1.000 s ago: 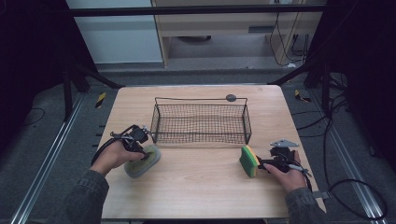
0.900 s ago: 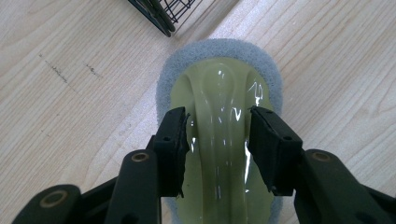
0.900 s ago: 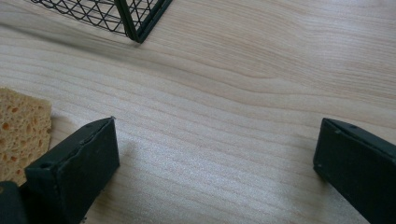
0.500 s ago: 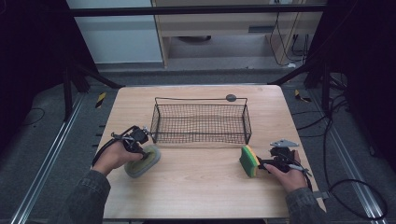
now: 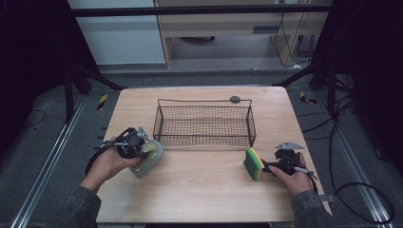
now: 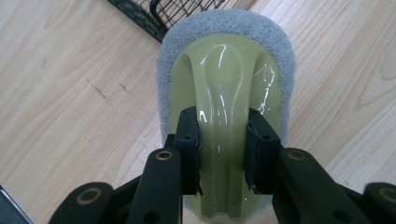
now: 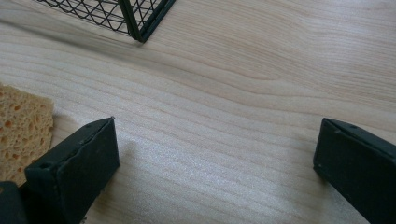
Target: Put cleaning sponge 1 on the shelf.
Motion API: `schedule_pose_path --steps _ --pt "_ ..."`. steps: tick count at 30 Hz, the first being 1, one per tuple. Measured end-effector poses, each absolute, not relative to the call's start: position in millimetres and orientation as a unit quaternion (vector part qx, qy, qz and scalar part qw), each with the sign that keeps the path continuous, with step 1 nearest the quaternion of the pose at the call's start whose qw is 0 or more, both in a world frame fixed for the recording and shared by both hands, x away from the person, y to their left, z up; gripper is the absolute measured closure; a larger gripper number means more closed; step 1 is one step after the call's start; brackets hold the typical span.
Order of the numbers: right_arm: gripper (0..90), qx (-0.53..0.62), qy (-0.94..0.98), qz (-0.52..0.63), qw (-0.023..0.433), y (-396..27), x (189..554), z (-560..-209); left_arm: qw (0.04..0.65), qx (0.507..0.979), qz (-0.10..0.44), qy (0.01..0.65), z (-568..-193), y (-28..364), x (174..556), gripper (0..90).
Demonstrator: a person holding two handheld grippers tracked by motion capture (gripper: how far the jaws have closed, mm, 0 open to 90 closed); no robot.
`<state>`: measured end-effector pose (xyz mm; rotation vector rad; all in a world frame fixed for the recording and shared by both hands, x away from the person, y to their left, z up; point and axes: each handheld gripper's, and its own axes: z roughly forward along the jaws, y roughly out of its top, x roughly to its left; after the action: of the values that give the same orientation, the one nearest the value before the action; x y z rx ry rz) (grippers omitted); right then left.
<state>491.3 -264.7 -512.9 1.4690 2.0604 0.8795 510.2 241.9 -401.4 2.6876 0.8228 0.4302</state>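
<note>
A scrubber with a grey pad and a glossy pale green handle hangs tilted just above the table's left side, near the wire basket's corner. My left gripper is shut on that handle, one pad pressing on each side. On the right a yellow sponge with a green face stands on edge on the table. My right gripper lies beside it, open wide, with bare wood between the jaws. The sponge lies outside its left jaw.
A black wire basket stands empty in the middle of the wooden table; its corner is just ahead of my right gripper. A small dark round disc lies behind the basket near the far edge.
The left hand has lifted the scrubber off the table and tipped it up, shifting slightly toward the basket. The right hand and the sponge have stayed where they were.
</note>
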Motion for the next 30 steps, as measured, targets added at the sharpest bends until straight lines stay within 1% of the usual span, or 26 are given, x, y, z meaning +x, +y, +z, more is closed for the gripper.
schedule_pose_path --steps 10,16,18,20,21,22,23,24,25,30 --pt "0.4 0.532 0.750 0.320 0.230 -265 492 -513 0.166 0.935 0.189 0.250 -382 237 496 70.1" --pt "0.4 0.532 0.750 0.320 0.230 -265 492 -513 0.186 0.933 0.210 0.227 -369 232 490 70.0" --pt "0.4 0.532 0.750 0.320 0.230 -265 492 -513 0.180 0.936 0.222 0.207 -362 225 491 70.0" --pt "0.4 0.532 0.750 0.320 0.230 -265 492 -513 0.180 0.937 0.223 0.201 -361 223 491 70.0" --pt "0.4 0.532 0.749 0.320 0.230 -265 492 -513 0.181 0.937 0.232 0.187 -356 217 490 70.0" --pt "0.4 0.532 0.749 0.320 0.230 -265 492 -513 0.181 0.937 0.232 0.187 -356 217 490 70.0" --pt "0.4 0.535 0.748 0.320 0.228 -264 492 -513 0.179 0.940 0.239 0.167 -349 210 490 70.1" --pt "0.4 0.535 0.748 0.320 0.228 -264 492 -513 0.179 0.940 0.239 0.167 -349 210 490 70.1" --pt "0.4 0.533 0.749 0.319 0.228 -264 492 -513 0.179 0.941 0.244 0.151 -344 205 490 70.1" --pt "0.4 0.534 0.749 0.320 0.227 -262 494 -513 0.179 0.942 0.251 0.135 -336 200 491 70.1"
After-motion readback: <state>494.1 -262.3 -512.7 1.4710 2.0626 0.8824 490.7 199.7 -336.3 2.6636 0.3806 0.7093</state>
